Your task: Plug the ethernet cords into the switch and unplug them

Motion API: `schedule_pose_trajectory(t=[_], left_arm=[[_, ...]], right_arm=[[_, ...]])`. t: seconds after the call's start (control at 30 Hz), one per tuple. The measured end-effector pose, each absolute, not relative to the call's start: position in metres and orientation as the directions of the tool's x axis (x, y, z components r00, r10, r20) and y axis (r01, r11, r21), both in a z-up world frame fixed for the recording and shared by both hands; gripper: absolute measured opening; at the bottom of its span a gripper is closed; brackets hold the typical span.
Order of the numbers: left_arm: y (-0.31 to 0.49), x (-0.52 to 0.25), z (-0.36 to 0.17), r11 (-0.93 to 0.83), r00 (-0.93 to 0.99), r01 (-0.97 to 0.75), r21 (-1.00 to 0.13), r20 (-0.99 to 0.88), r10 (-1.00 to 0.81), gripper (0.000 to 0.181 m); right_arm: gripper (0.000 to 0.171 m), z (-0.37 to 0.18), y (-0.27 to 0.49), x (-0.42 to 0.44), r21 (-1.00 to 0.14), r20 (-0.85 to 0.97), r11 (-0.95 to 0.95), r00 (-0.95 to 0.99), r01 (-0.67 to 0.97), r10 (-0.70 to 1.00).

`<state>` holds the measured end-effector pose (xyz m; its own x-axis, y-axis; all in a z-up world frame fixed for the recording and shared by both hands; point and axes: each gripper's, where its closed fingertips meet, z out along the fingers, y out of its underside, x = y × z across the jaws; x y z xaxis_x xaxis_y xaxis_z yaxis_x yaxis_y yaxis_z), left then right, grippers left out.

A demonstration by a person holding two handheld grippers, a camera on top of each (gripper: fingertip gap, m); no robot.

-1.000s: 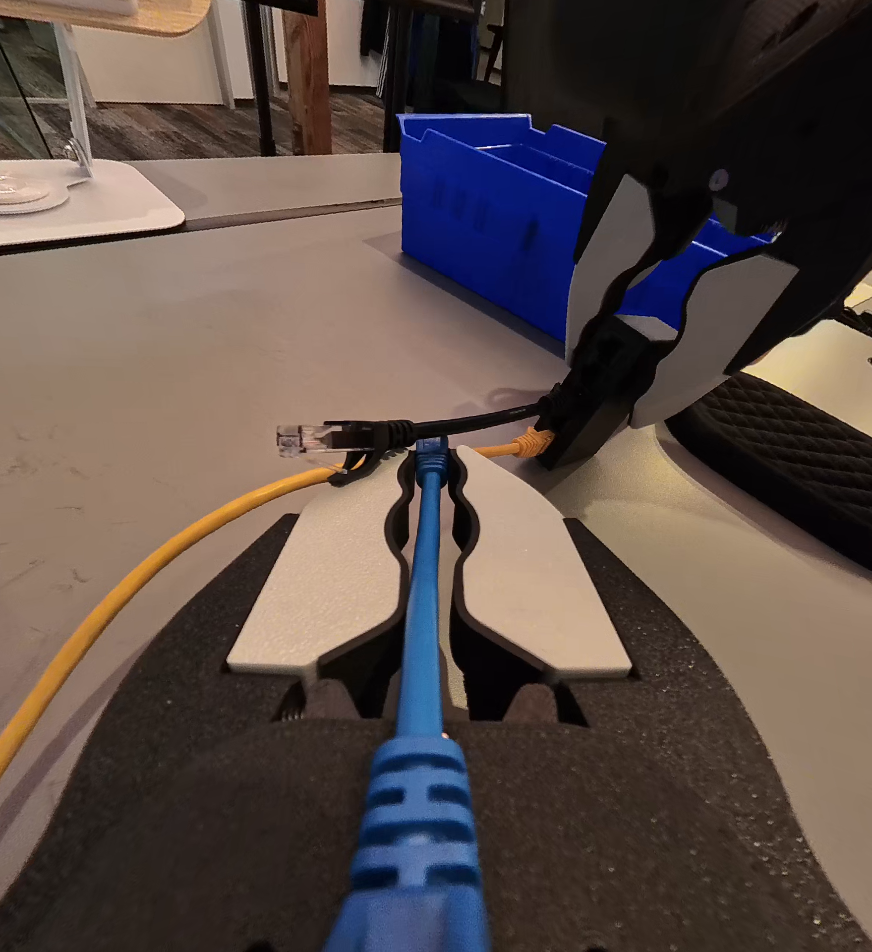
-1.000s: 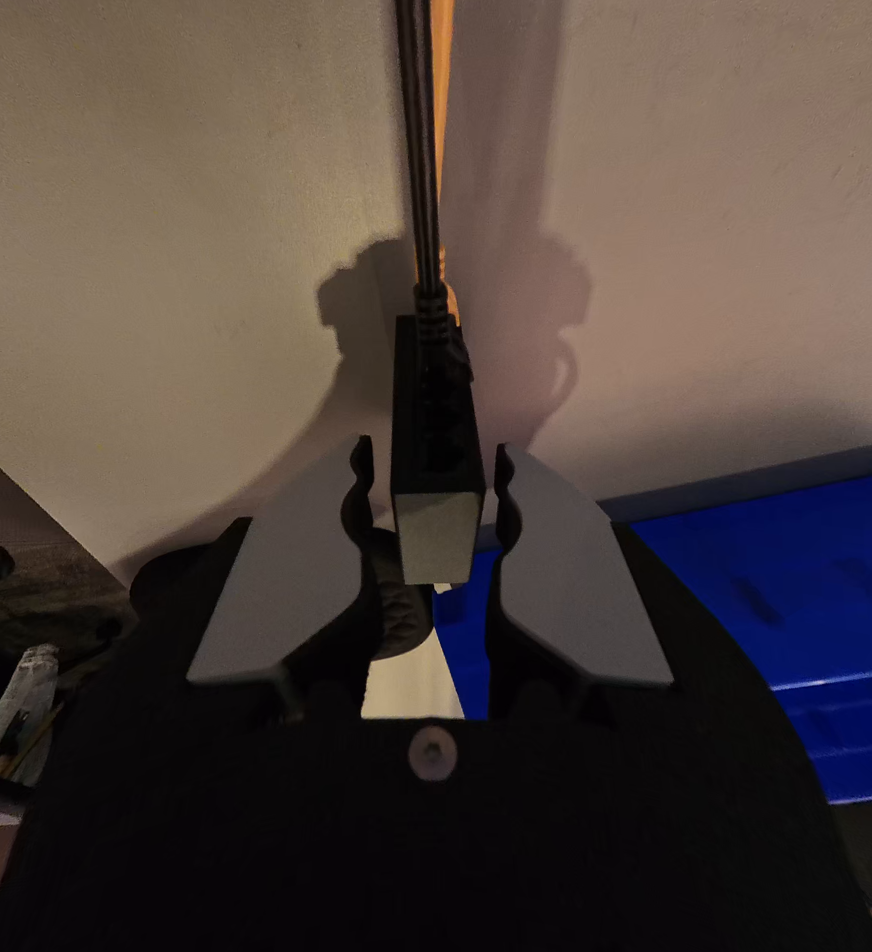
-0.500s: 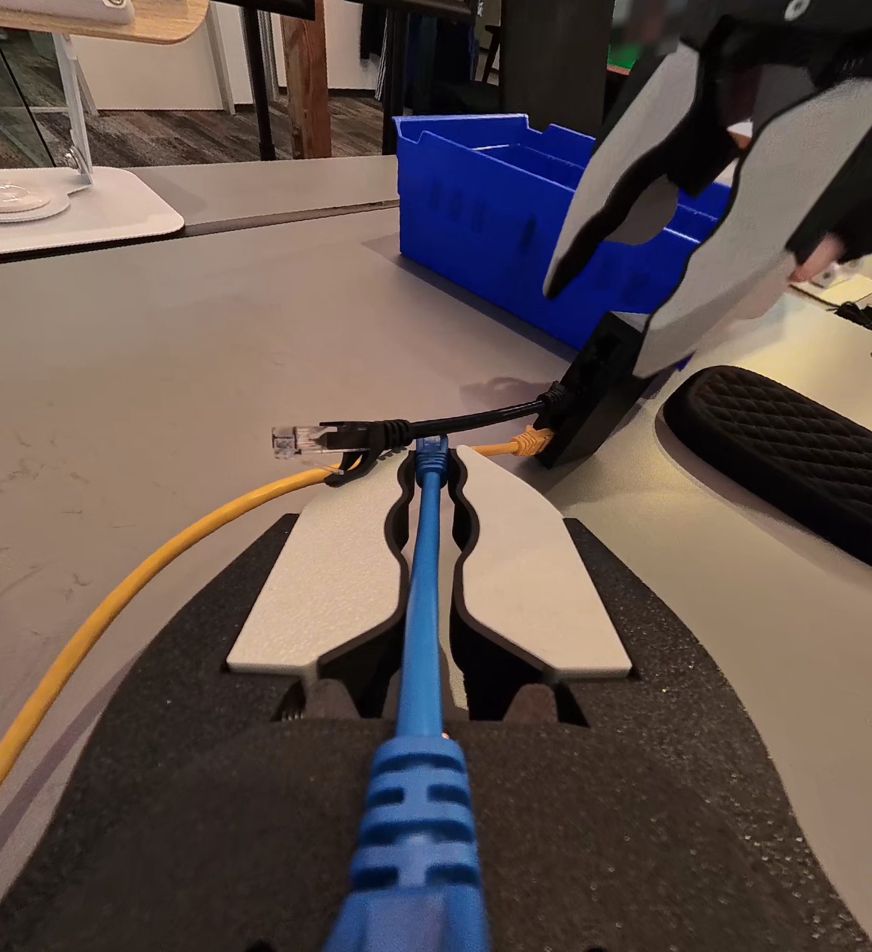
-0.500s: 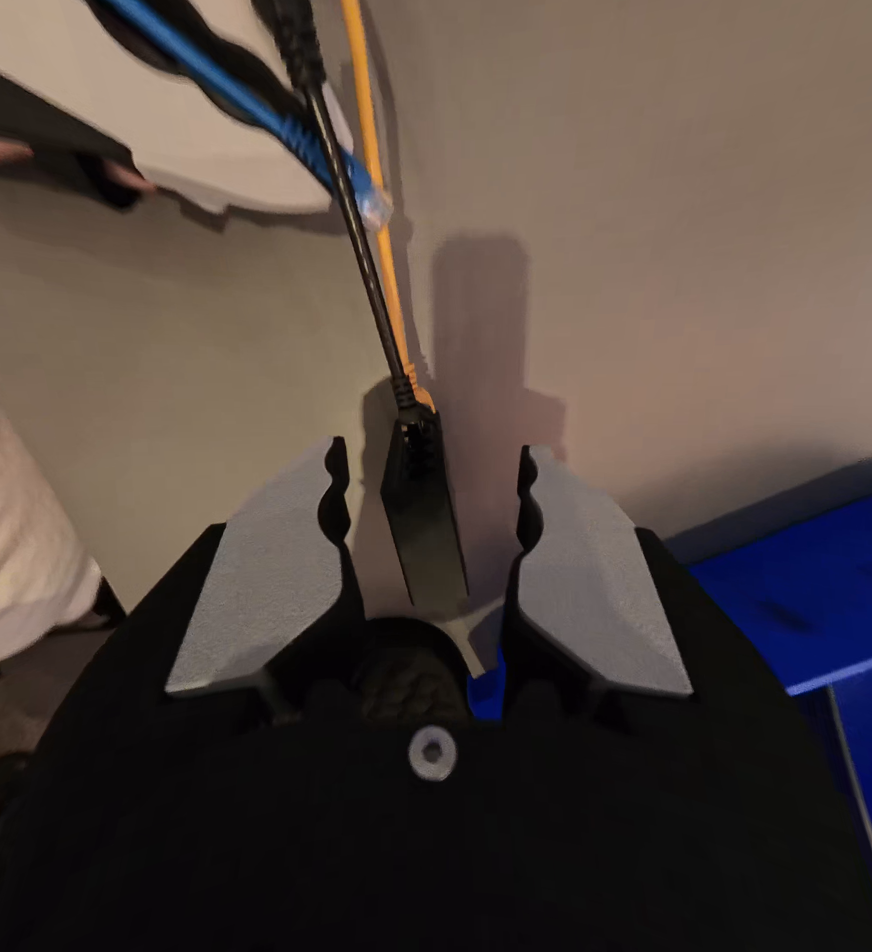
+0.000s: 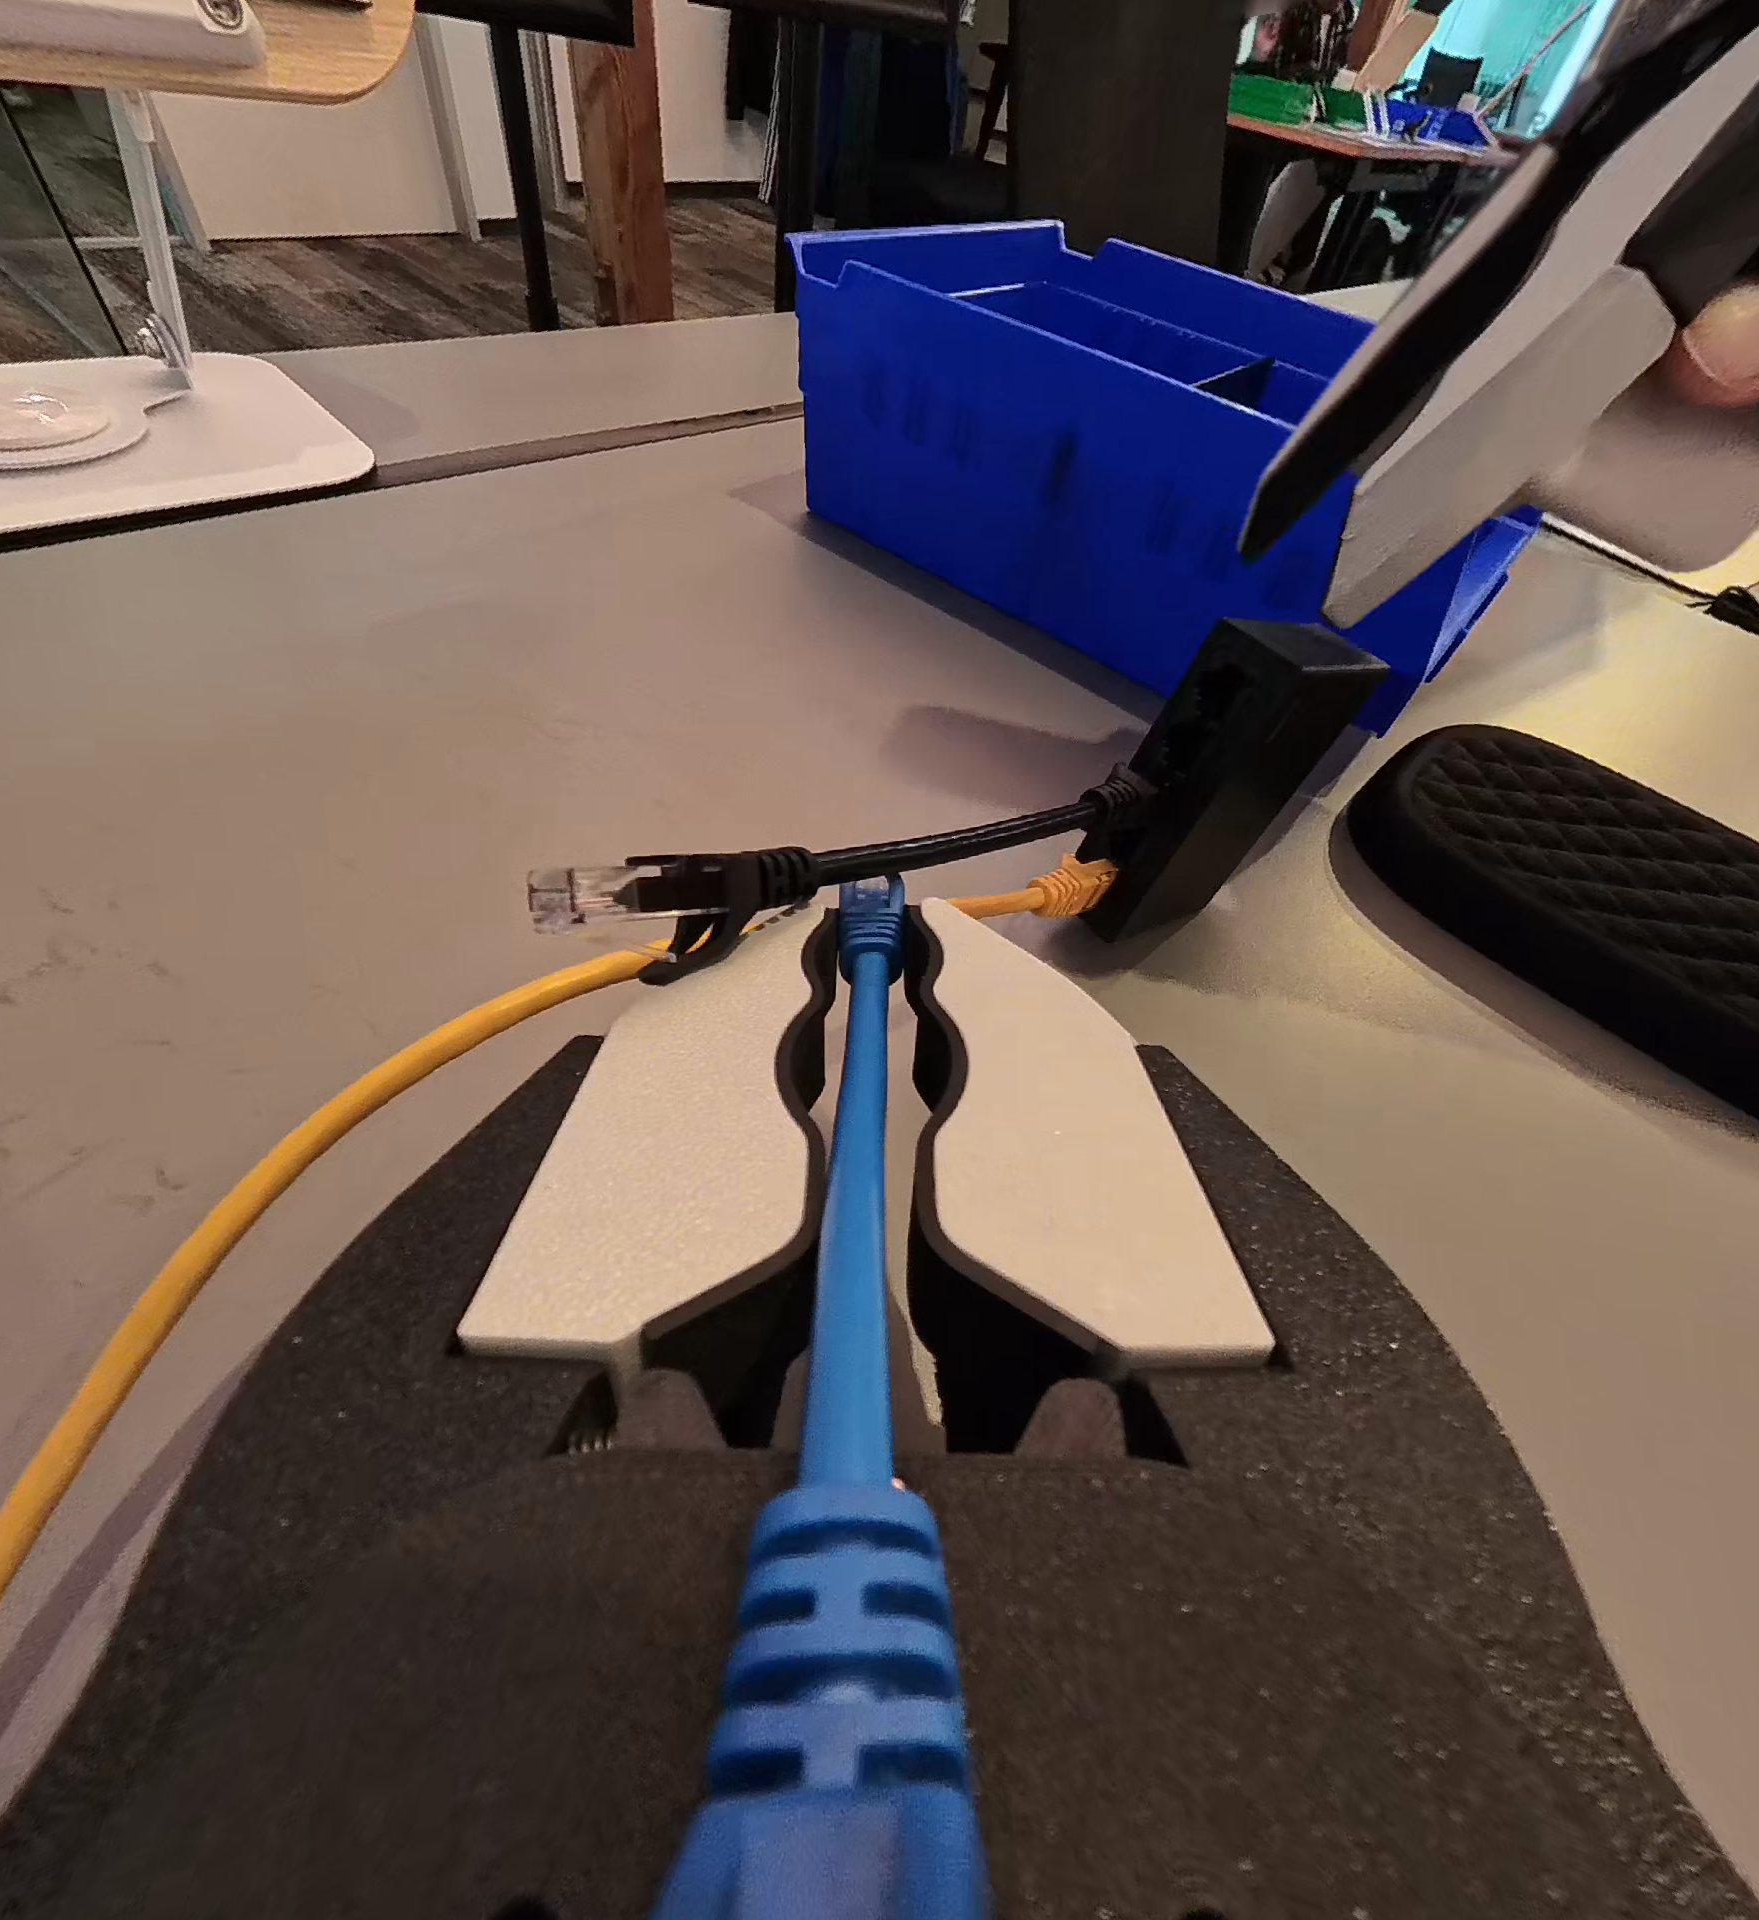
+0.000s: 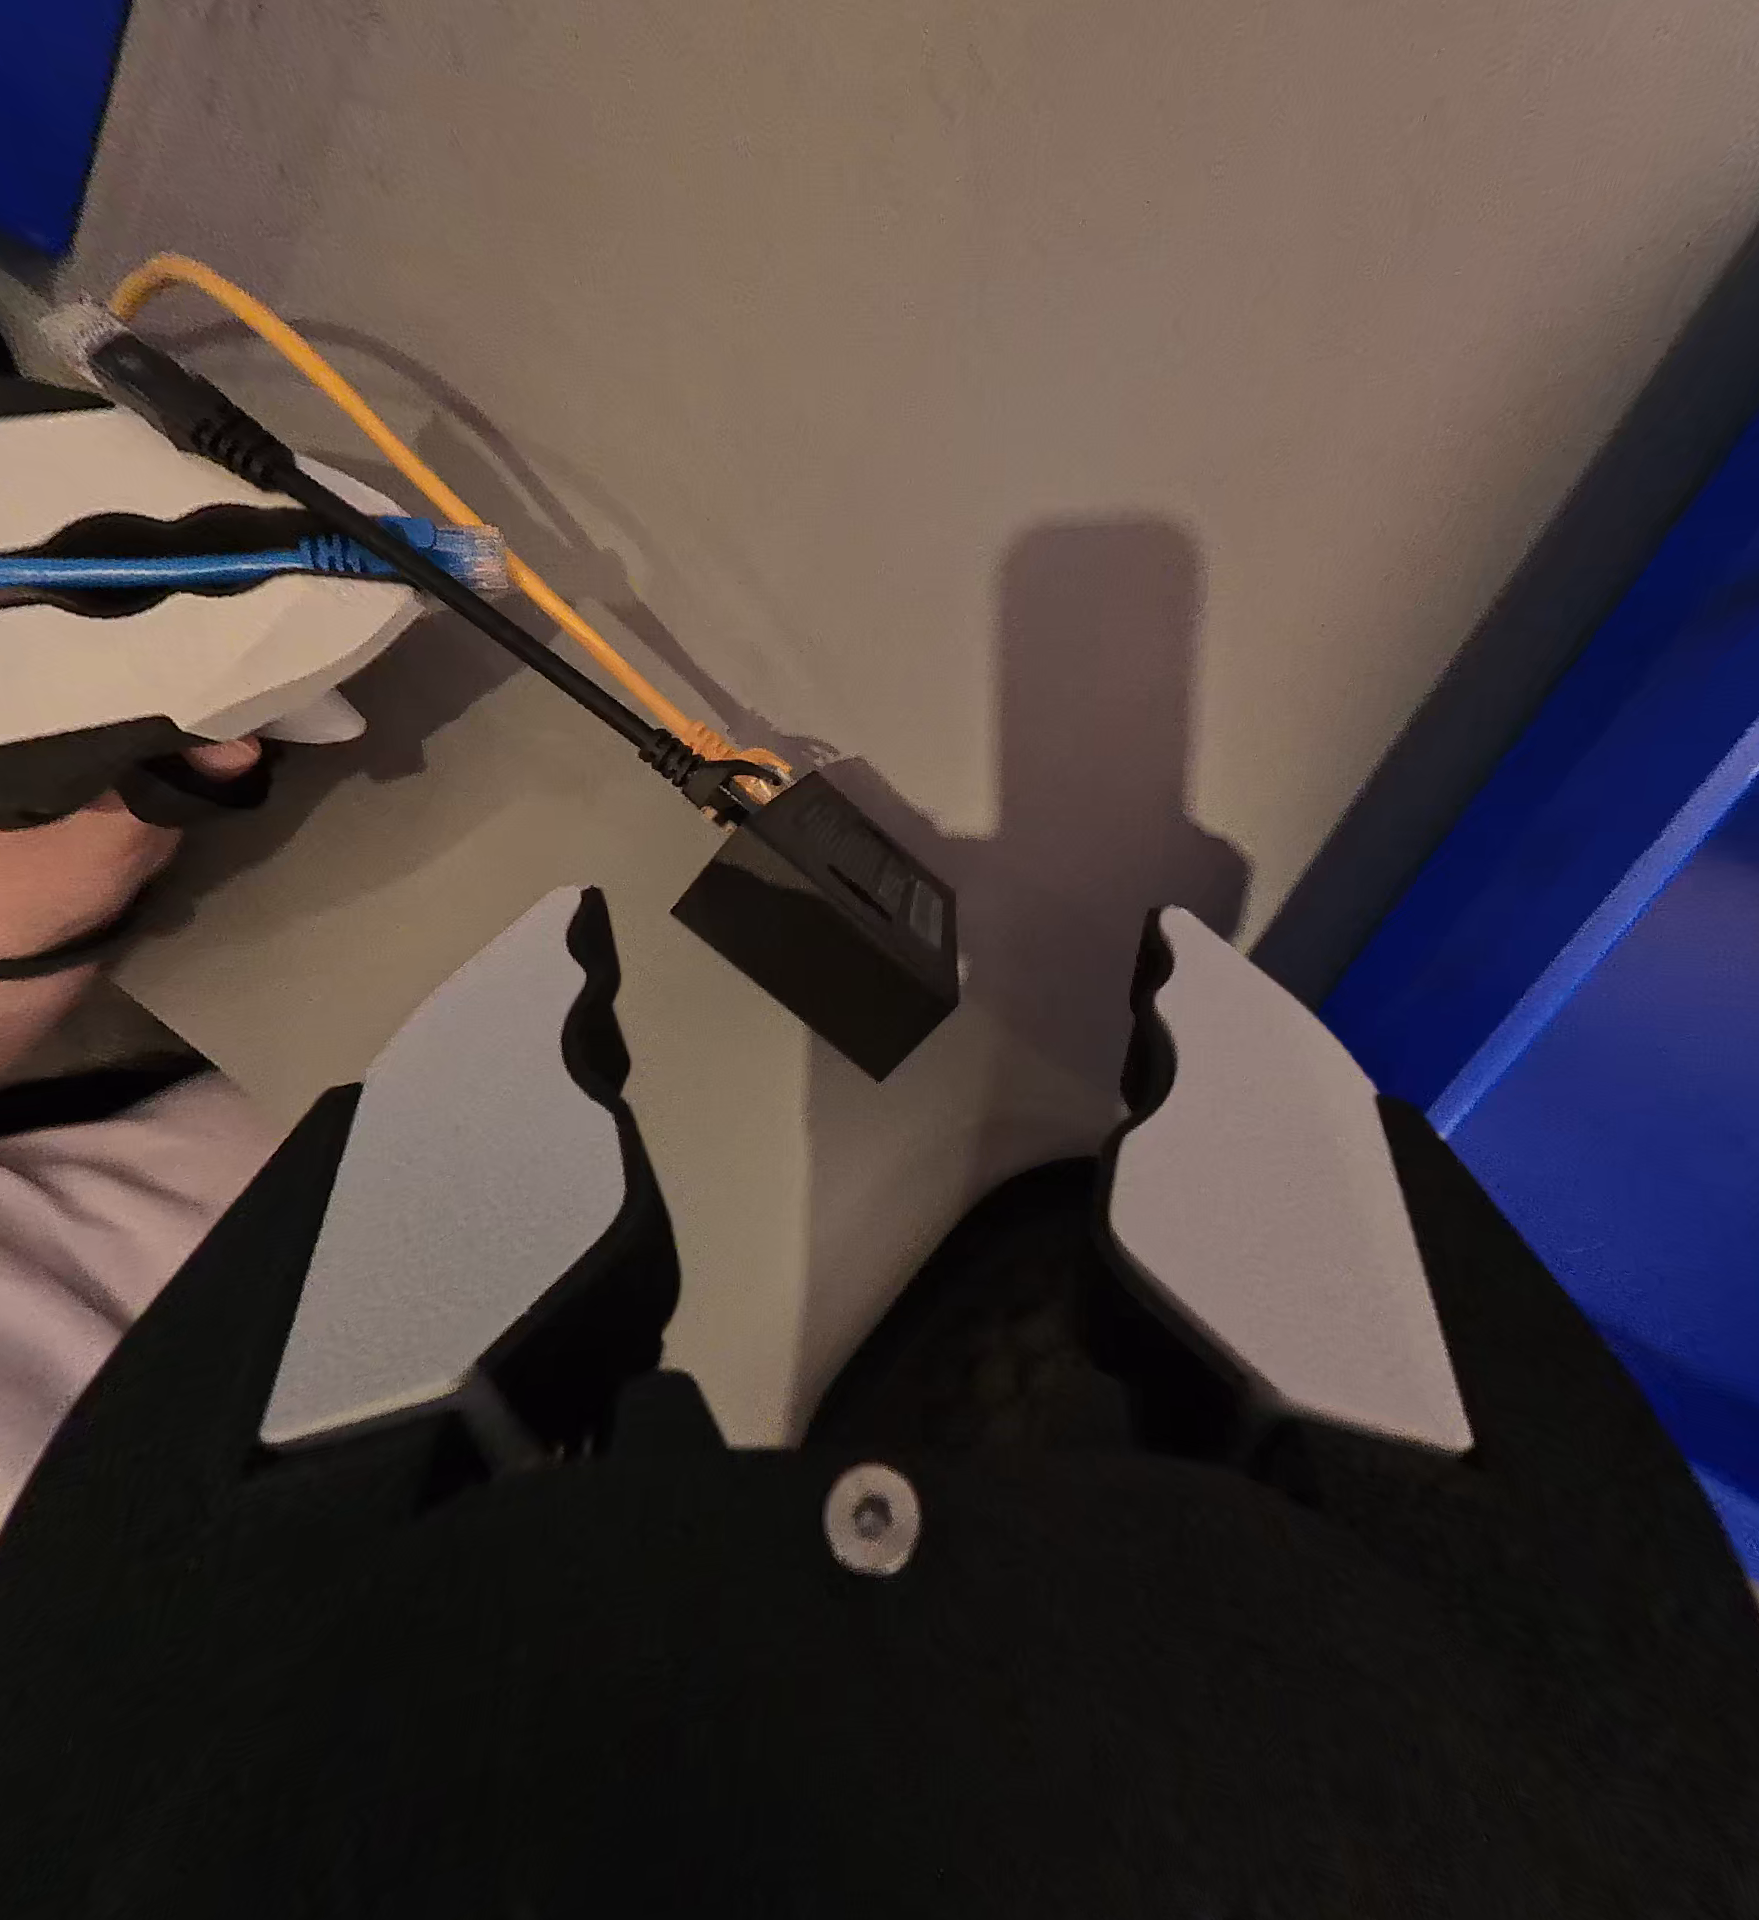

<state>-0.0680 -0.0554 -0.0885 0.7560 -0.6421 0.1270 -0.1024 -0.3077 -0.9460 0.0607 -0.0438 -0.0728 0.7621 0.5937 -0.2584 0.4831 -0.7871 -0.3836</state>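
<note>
Right wrist view: right gripper (image 6: 870, 997) has let go of the black switch (image 6: 833, 925) and lifted, spread wide, while left gripper (image 5: 870, 935), just beside the switch, clamps the blue cord (image 5: 854, 1195) awaiting insertion.

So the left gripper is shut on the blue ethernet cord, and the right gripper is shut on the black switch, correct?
Not quite. The right gripper is open, above the black switch, as the right wrist view shows. The left gripper is indeed shut on the blue ethernet cord.
</note>
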Motion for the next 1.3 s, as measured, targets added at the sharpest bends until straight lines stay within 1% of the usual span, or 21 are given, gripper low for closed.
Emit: schedule_pose_trajectory(t=[0.07, 0.17, 0.23, 0.33, 0.5, 0.57, 0.73, 0.87, 0.97, 1.17, 1.3], left_arm=[[-0.055, -0.068, -0.089, -0.308, 0.757, -0.104, -0.946, 0.126, -0.641, 0.011], [-0.055, -0.068, -0.089, -0.306, 0.757, -0.107, -0.946, 0.122, -0.642, 0.011], [-0.055, -0.067, -0.089, -0.305, 0.757, -0.113, -0.946, 0.117, -0.643, 0.011], [-0.055, -0.067, -0.09, -0.301, 0.759, -0.122, -0.946, 0.107, -0.643, 0.011], [-0.056, -0.067, -0.09, -0.3, 0.758, -0.123, -0.946, 0.106, -0.644, 0.011], [-0.056, -0.067, -0.09, -0.3, 0.757, -0.123, -0.946, 0.106, -0.644, 0.011], [-0.056, -0.066, -0.09, -0.298, 0.758, -0.129, -0.946, 0.1, -0.644, 0.011], [-0.056, -0.067, -0.09, -0.299, 0.758, -0.125, -0.946, 0.104, -0.644, 0.011], [-0.055, -0.067, -0.09, -0.3, 0.759, -0.125, -0.946, 0.104, -0.643, 0.011], [-0.055, -0.067, -0.09, -0.301, 0.759, -0.124, -0.945, 0.105, -0.642, 0.011], [-0.055, -0.066, -0.09, -0.3, 0.761, -0.126, -0.946, 0.102, -0.641, 0.011]], right_arm=[[0.096, -0.073, -0.047, 0.061, -0.375, -0.319, -0.835, 0.79, 0.402, 0.524], [0.097, -0.073, -0.052, 0.062, -0.331, -0.408, -0.897, 0.812, 0.294, 0.417], [0.096, -0.076, -0.054, 0.064, -0.291, -0.417, -0.917, 0.827, 0.272, 0.378], [0.096, -0.08, -0.053, 0.066, -0.28, -0.406, -0.93, 0.849, 0.237, 0.339], [0.095, -0.09, -0.059, 0.069, -0.199, -0.469, -0.97, 0.855, 0.14, 0.219], [0.092, -0.086, -0.054, 0.069, -0.211, -0.503, -0.974, 0.844, 0.086, 0.184], [0.092, -0.086, -0.054, 0.066, -0.197, -0.499, -0.976, 0.848, 0.088, 0.178], [0.092, -0.088, -0.055, 0.063, -0.195, -0.478, -0.972, 0.853, 0.129, 0.209], [0.092, -0.085, -0.053, 0.061, -0.197, -0.505, -0.975, 0.841, 0.106, 0.193], [0.093, -0.082, -0.054, 0.061, -0.211, -0.517, -0.971, 0.83, 0.113, 0.21], [0.092, -0.081, -0.056, 0.06, -0.201, -0.536, -0.973, 0.82, 0.109, 0.203]])
